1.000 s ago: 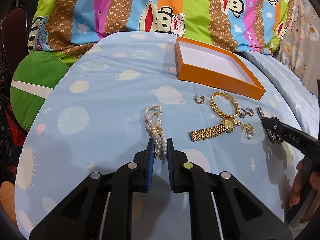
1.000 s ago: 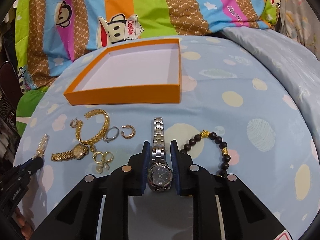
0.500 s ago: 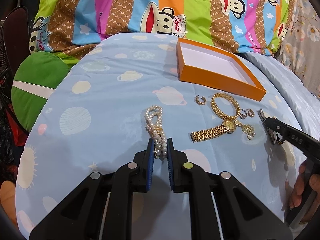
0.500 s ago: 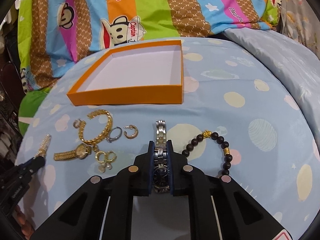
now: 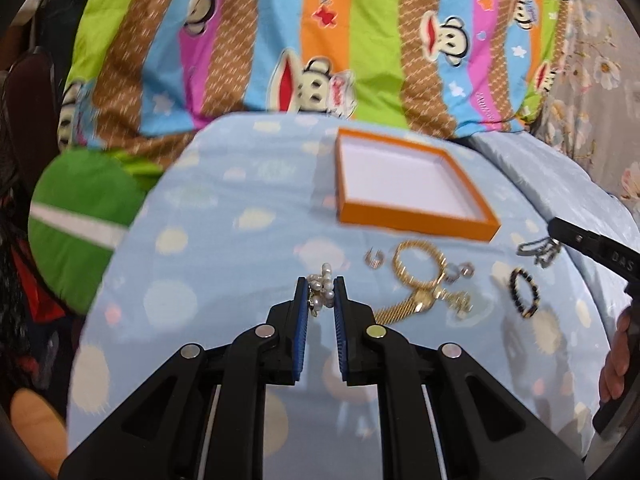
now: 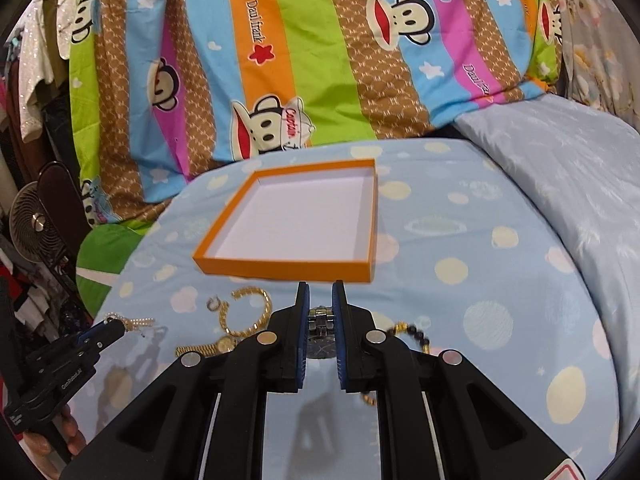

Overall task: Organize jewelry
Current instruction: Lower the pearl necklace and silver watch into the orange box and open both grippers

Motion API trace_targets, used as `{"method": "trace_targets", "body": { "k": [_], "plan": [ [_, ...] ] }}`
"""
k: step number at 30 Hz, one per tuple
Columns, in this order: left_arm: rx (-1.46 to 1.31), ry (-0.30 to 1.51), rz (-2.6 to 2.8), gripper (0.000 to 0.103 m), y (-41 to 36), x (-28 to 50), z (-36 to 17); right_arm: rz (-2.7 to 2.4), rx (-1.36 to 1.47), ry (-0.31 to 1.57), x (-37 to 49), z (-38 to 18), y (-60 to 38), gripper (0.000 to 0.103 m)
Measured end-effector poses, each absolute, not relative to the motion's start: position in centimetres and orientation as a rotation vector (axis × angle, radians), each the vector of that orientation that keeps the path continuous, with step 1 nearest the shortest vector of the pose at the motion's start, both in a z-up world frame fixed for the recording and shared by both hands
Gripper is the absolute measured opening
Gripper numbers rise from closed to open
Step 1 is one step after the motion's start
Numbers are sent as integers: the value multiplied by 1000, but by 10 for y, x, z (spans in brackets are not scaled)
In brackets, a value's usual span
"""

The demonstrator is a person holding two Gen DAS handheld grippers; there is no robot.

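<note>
My left gripper (image 5: 321,286) is shut on a white pearl bracelet (image 5: 322,288) and holds it lifted above the blue bedsheet. My right gripper (image 6: 320,292) is shut on a silver watch (image 6: 321,334), also lifted; it shows at the right of the left wrist view (image 5: 538,249). An open orange box (image 6: 288,268) with a white, empty floor lies ahead (image 5: 416,224). A gold watch (image 5: 416,300), gold bangle (image 5: 418,264), hoop earrings (image 5: 374,259) and a black bead bracelet (image 5: 525,292) lie on the sheet.
A striped cartoon-monkey blanket (image 6: 320,60) is bunched behind the box. A green cushion (image 5: 80,220) lies at the left edge of the bed. A pale blue pillow (image 6: 560,168) lies at the right. A fan (image 6: 36,228) and hanging clothes stand far left.
Both grippers have risen from the sheet with their pieces: the pearl bracelet now hangs bunched in the left, the silver watch in the right. Both views tilted up toward the box.
</note>
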State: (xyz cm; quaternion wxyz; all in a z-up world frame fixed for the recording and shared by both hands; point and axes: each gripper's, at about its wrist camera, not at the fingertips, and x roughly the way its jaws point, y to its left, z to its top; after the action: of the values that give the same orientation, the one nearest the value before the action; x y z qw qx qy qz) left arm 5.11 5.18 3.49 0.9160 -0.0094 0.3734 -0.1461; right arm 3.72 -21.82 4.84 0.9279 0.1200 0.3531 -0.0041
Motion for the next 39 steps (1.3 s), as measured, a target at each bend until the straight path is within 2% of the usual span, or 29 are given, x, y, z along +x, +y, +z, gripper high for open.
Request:
{"method": "trace_targets", "body": {
  "k": [8,14,18,21,27,28,30,34,39],
  "plan": [
    [40,647,-342,12,12,129,88,0,202,690,129,77,-234,10],
    [25,630,-392,12,-36,210,95,-4,233,665,216,77,-250,10],
    [33,664,-384,12,-69,267,73,0,266,715,261,49,-258,10],
    [40,772,-367,12,-84,304,38,-10,269,821,285,17,-261,10],
    [78,880,-341,14,-86,315,1,3,254,987,292,-25,-261,12],
    [84,883,-340,16,-84,313,0,8,246,997,290,-27,-259,13],
    [94,886,-340,27,-80,308,0,2,218,1023,283,-29,-255,14],
    [90,857,-329,63,-70,297,6,12,201,1019,268,-28,-251,17],
    [35,788,-339,65,-38,266,31,25,263,888,223,13,-262,18]
  ]
}}
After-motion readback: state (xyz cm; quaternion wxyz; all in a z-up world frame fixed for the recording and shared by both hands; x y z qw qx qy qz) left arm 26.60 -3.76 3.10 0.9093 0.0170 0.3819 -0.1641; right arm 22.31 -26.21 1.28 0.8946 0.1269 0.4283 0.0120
